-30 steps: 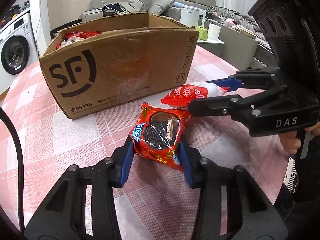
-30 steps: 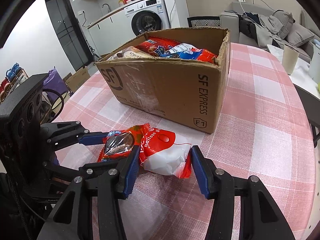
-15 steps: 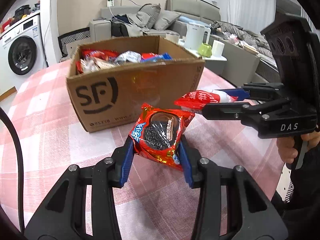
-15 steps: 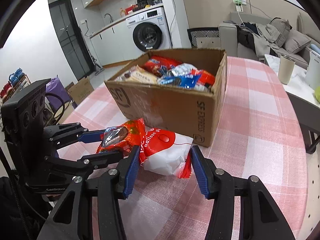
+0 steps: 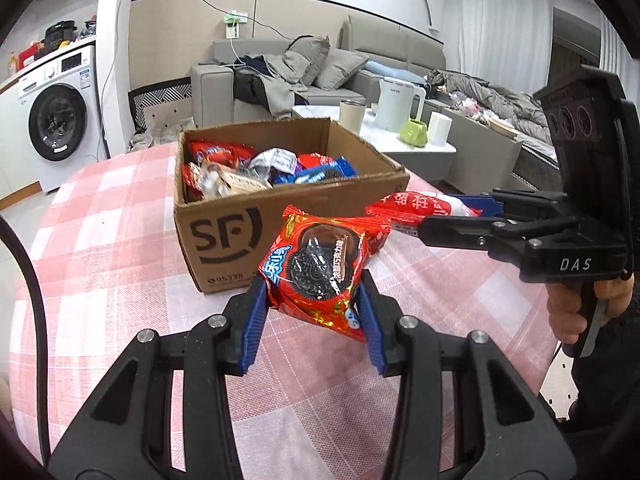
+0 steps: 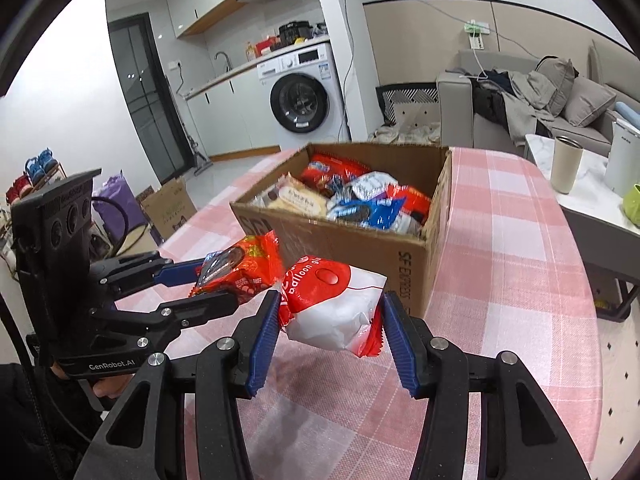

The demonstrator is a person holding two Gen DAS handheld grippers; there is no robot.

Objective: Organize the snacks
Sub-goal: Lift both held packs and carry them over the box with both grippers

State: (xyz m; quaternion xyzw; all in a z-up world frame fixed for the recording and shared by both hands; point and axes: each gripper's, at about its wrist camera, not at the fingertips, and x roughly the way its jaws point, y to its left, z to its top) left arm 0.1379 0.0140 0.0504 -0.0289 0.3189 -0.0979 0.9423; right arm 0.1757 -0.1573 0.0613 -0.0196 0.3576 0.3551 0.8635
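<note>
My left gripper [image 5: 312,312] is shut on a red cookie packet [image 5: 320,268] with a dark sandwich biscuit printed on it, held above the table. My right gripper [image 6: 328,336] is shut on a red and white snack bag [image 6: 332,304], also lifted off the cloth. Both packets hang side by side just in front of the open cardboard box [image 5: 224,232], which holds several snack packs [image 6: 360,200]. The right gripper [image 5: 448,216] shows at the right of the left wrist view, the left gripper [image 6: 208,284] at the left of the right wrist view.
The box stands on a round table with a pink checked cloth [image 5: 100,240]. A low white side table [image 6: 592,184] with a cup and kettle sits beyond the table's right edge. A sofa and a washing machine stand further back.
Both grippers have risen with their packets off the cloth. The box's open top and its contents have come into view.
</note>
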